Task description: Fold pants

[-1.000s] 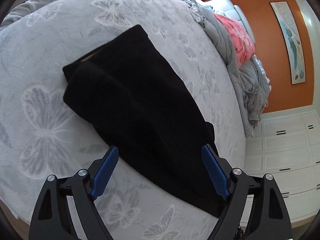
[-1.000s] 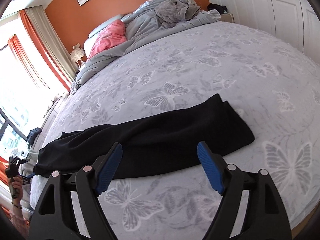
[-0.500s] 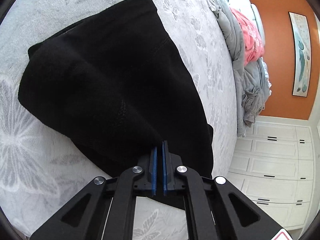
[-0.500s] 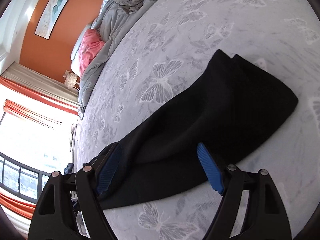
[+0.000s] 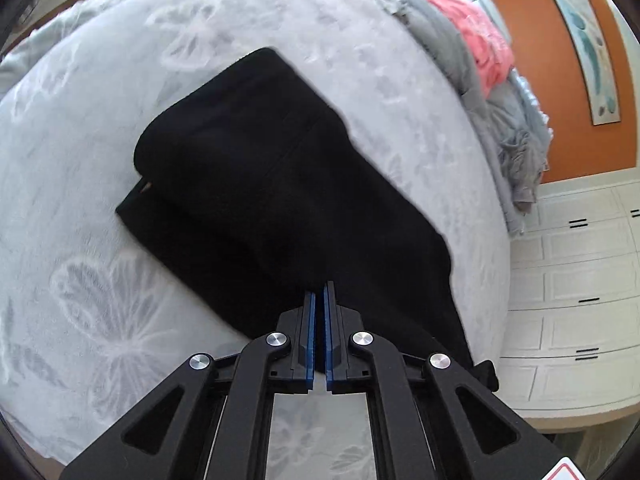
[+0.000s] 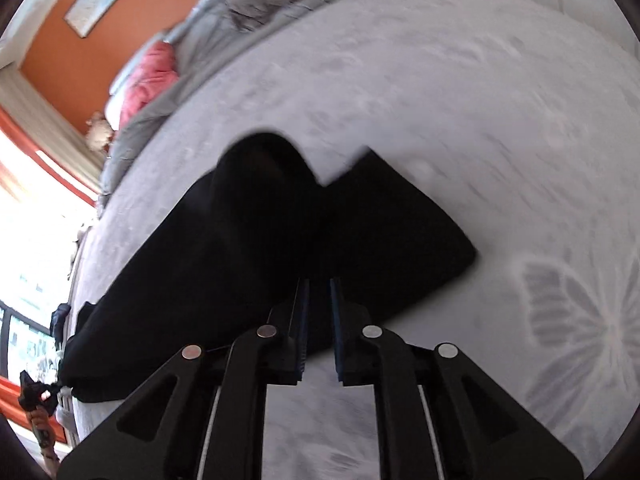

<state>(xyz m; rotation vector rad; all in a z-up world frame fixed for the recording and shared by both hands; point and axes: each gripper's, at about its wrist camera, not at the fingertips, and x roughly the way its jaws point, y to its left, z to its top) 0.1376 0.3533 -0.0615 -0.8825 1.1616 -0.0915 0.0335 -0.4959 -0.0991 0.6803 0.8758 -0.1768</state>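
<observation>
Lying across the bed (image 5: 100,208), black pants (image 5: 280,200), already doubled lengthwise, stretching from about ten o'clock down toward five o'clock in the left wrist view. Pinching the near edge of the cloth with the left gripper (image 5: 319,300), pads nearly together on fabric, likely for carrying one end over. Clamping the same long edge further along with the right gripper (image 6: 318,292), narrow gap filled with dark cloth, far side of the pants (image 6: 320,232) bunching up toward twelve o'clock. Gripping at two spots probably for keeping the edge straight during the fold. Sitting well apart near one o'clock, heaped bedding (image 5: 472,64), out of the fold's way.
</observation>
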